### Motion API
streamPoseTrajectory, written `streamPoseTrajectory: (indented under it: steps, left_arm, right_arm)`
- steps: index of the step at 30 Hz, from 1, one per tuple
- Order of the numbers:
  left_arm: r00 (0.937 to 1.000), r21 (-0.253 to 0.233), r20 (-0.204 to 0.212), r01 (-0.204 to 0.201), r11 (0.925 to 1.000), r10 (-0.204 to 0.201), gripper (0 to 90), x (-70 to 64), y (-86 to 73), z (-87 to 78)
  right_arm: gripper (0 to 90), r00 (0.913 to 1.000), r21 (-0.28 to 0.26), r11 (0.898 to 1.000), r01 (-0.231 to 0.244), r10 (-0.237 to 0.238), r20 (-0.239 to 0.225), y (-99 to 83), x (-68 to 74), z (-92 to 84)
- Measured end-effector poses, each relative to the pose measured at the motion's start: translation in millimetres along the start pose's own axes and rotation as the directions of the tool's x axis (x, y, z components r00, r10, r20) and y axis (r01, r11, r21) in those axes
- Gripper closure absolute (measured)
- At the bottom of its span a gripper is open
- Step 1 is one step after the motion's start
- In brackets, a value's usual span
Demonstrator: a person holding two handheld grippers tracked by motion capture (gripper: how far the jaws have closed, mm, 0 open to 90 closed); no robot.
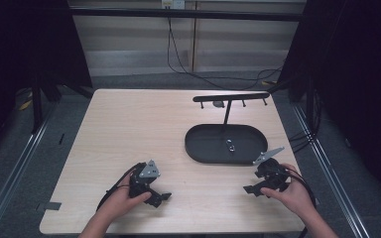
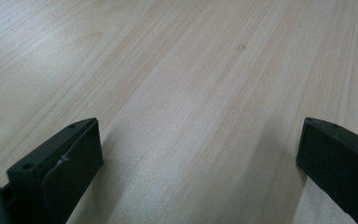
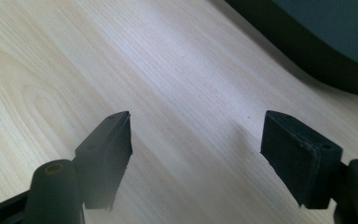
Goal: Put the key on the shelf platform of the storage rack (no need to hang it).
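I keep both the left gripper (image 1: 155,197) and the right gripper (image 1: 252,189) with jaws apart and empty; the small metal piece (image 1: 230,146) in the black oval tray (image 1: 198,148) beyond the right gripper looks light and slippery, so I would pinch its sides.

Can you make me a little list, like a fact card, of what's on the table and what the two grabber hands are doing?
table: light wooden top
stand: black oval tray with a thin post and a crossbar with hooks
in the tray: one small shiny thing, too small to tell what
left gripper: near the front edge, jaws open, holding nothing
right gripper: just in front of the tray, jaws open, holding nothing
between the jaws: bare wood in both gripper views
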State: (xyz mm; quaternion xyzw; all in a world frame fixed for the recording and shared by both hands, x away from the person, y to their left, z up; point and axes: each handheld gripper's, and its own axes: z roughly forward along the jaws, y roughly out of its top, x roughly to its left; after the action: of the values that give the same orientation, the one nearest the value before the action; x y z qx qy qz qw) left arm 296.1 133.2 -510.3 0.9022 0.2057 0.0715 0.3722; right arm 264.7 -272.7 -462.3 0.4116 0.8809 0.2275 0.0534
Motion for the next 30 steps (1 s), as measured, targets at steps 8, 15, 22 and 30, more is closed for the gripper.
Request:
streamPoseTrajectory:
  steps: [8,15,22,30]
  left_arm:
    - [1.0000,-0.001,0.003,0.002,1.0000,-0.002,0.0,0.0,0.0,0.2]
    - [1.0000,0.000,0.002,0.002,1.0000,-0.002,0.0,-0.1,0.0,0.1]
    - [1.0000,0.000,-0.001,0.000,1.0000,0.000,0.0,0.0,0.0,0.0]
    - [1.0000,0.000,0.003,0.002,1.0000,-0.002,0.0,-0.1,0.0,0.1]
  right_arm:
    - [25.2,0.9998,0.006,1.000,0.020,-0.020,-0.005,-14.7,-0.5,7.5]
    - [24.0,0.9995,-0.036,0.999,0.031,-0.031,0.003,-26.4,-4.6,11.4]
    - [17.8,0.9964,-0.139,0.987,0.078,-0.072,0.044,-41.2,-7.3,14.2]
    - [16.9,0.9963,-0.314,0.946,0.084,-0.074,0.043,-64.4,-10.1,18.0]
